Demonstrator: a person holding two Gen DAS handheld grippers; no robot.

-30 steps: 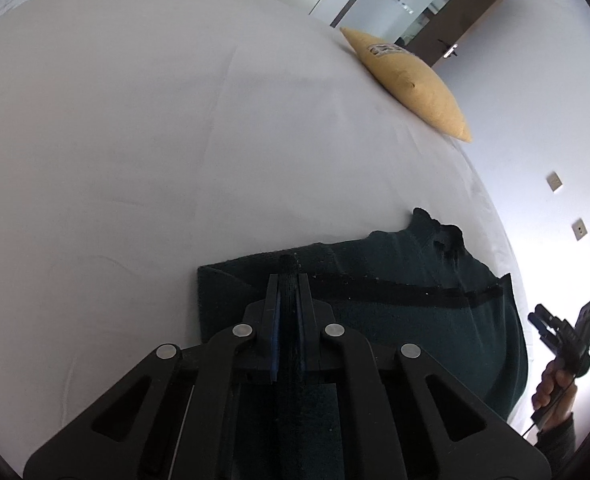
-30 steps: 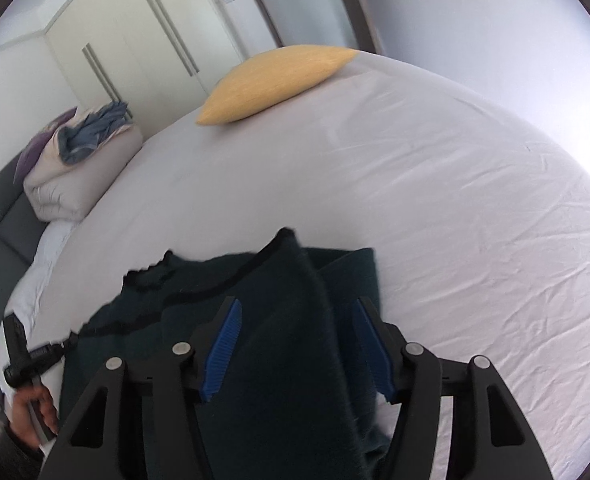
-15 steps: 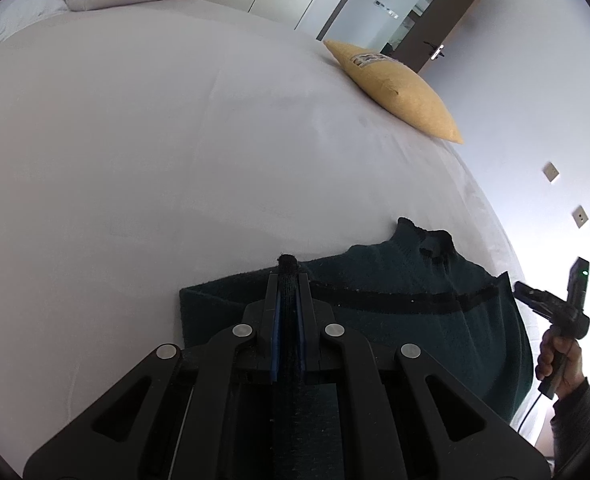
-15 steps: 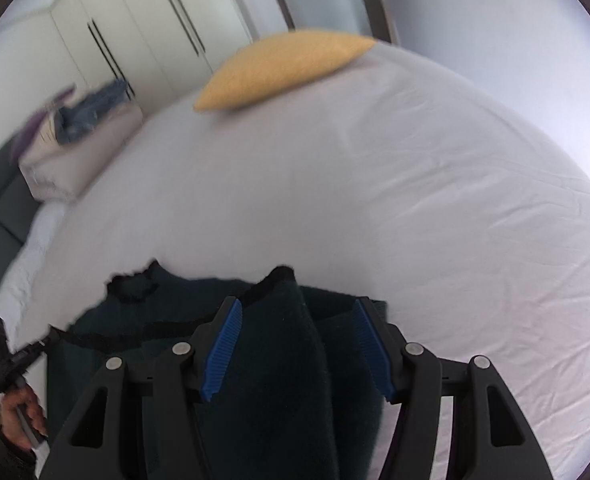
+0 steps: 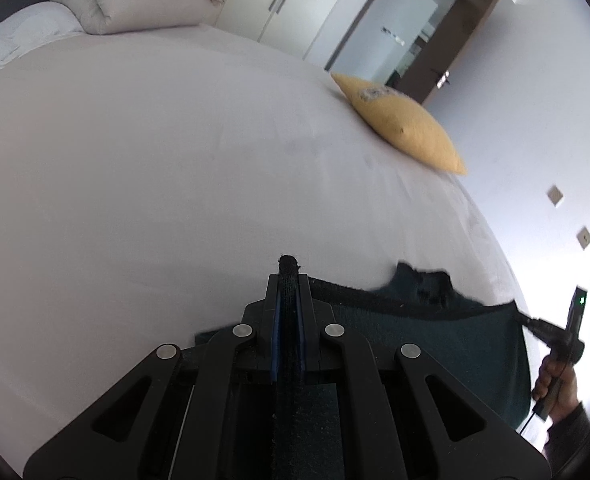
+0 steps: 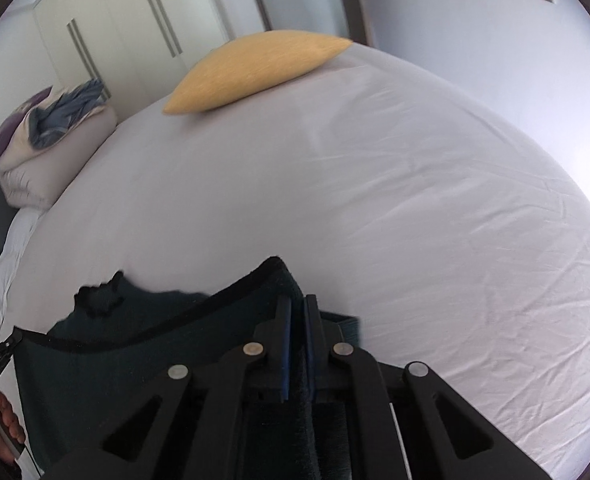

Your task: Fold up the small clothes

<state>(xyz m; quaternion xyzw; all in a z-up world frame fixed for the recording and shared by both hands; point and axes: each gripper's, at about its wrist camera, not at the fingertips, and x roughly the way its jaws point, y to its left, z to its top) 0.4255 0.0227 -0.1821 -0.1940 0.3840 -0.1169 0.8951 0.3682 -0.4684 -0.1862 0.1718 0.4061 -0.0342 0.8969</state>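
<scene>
My left gripper (image 5: 289, 280) pinches the black-trimmed hem of the dark green garment (image 5: 435, 340), stretched above the white bed sheet (image 5: 175, 180). My right gripper (image 6: 297, 306), jaws just closed, seems to clamp its other corner.

Each camera sits close behind its own hand-held gripper and looks slantwise down over the bed (image 5: 175, 180), and both views share the yellow pillow (image 5: 403, 128).
</scene>
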